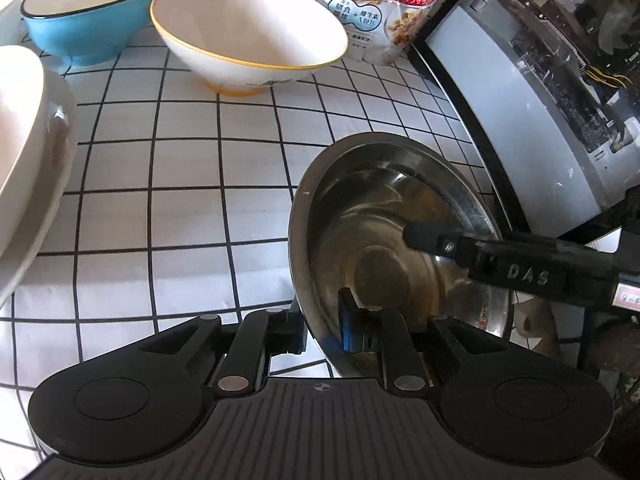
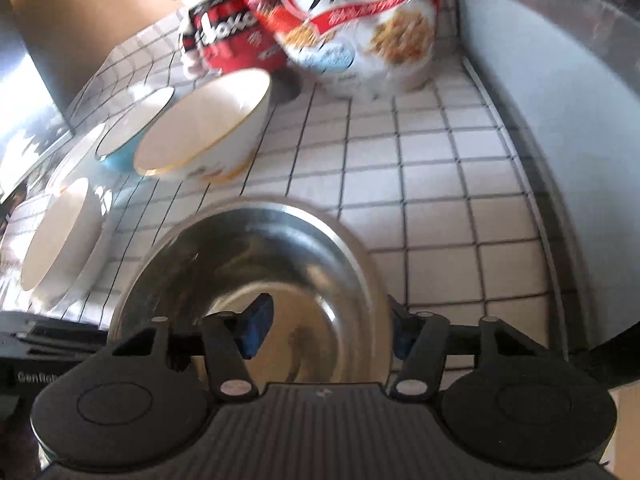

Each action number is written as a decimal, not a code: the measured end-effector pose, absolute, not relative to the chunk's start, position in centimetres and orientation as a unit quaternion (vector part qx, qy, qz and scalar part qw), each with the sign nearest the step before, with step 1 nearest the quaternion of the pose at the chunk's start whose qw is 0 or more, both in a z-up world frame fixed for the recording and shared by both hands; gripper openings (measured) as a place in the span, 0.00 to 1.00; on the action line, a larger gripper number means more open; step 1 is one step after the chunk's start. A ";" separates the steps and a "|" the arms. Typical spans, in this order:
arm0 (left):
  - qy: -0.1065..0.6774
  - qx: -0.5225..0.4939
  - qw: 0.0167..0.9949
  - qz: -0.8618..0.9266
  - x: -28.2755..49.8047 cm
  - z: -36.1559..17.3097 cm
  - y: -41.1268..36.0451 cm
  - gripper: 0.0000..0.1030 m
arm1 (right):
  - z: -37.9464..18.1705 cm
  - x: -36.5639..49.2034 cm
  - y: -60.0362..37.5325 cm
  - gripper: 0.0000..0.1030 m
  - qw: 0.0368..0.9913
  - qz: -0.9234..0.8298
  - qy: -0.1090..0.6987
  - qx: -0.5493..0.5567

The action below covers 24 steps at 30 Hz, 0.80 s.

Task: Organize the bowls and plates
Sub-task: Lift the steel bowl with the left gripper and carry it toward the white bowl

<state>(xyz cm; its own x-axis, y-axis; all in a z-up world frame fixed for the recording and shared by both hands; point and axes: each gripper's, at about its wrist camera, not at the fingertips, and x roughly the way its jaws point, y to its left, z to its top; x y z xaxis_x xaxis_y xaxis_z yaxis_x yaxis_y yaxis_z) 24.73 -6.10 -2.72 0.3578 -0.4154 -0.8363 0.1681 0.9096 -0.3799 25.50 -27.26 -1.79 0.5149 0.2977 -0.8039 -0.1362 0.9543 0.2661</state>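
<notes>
White grid-checked desk point(image 1: 180, 168). Left gripper point(image 1: 322, 326): jaws closed on the near rim of the round stainless-steel bowl point(image 1: 384, 216), raised and tilted. Right gripper point(image 2: 326, 328): jaws straddle its opposite rim; closure cannot be told. Judged step: handover or carrying; next, nest it with the yellow-rimmed white bowl point(image 1: 248, 28).

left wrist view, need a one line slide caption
Both hand-held grippers pinch the steel bowl by its rim above the grid tablecloth, yellow-rimmed bowl and blue bowl behind.

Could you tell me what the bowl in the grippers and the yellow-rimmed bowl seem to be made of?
The held bowl looks like polished metal, probably stainless steel: its grey inside gives mirror-like reflections. The yellow-rimmed bowl looks like glazed ceramic: opaque white with a painted rim and foot, though melamine cannot be ruled out.
</notes>
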 end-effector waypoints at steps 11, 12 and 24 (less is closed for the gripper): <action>0.545 -0.114 0.813 -0.168 25.0 -2.9 -6.1 0.17 | -1.3 24.5 -26.7 0.41 0.860 0.131 0.487 0.083; 0.547 -0.112 0.813 -0.168 25.0 -2.9 -6.2 0.17 | -1.3 24.4 -26.8 0.41 0.860 0.131 0.487 0.083; 0.534 -0.101 0.819 -0.182 23.1 0.1 -5.4 0.17 | 1.7 23.4 -25.9 0.41 0.864 0.134 0.479 0.082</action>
